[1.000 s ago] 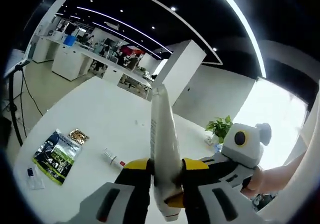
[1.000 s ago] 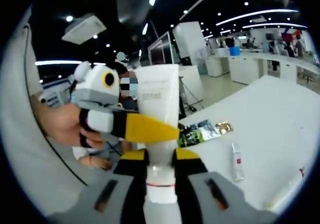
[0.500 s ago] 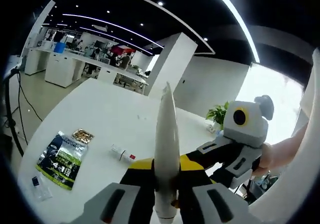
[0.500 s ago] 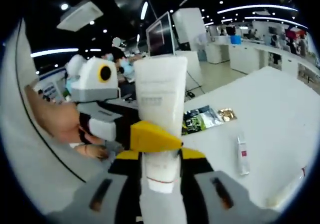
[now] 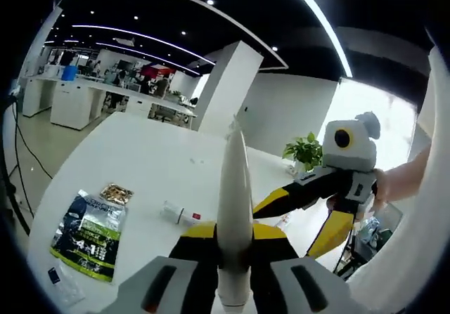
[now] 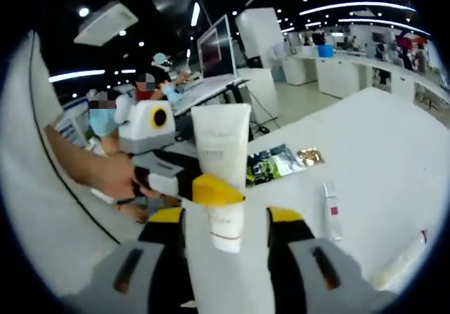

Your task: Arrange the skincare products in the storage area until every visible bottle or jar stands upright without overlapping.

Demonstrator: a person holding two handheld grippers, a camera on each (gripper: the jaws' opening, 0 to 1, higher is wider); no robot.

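The left gripper [image 5: 228,247] clamps the white tube [image 5: 235,216] upright, crimp end up, while the right gripper [image 6: 226,219] stands spread beside its cap end.

Right gripper [image 6: 226,219]: jaws spread wide, clear of the tube between them.
White tube [image 6: 221,166]: upright, cap end down, clamped by the left gripper [image 6: 214,190] coming in from the left.
Small tube [image 6: 330,210]: lying on the white table [image 6: 394,159], right of the jaws.
Dark packet [image 6: 271,164]: flat on the table, beyond the tube.
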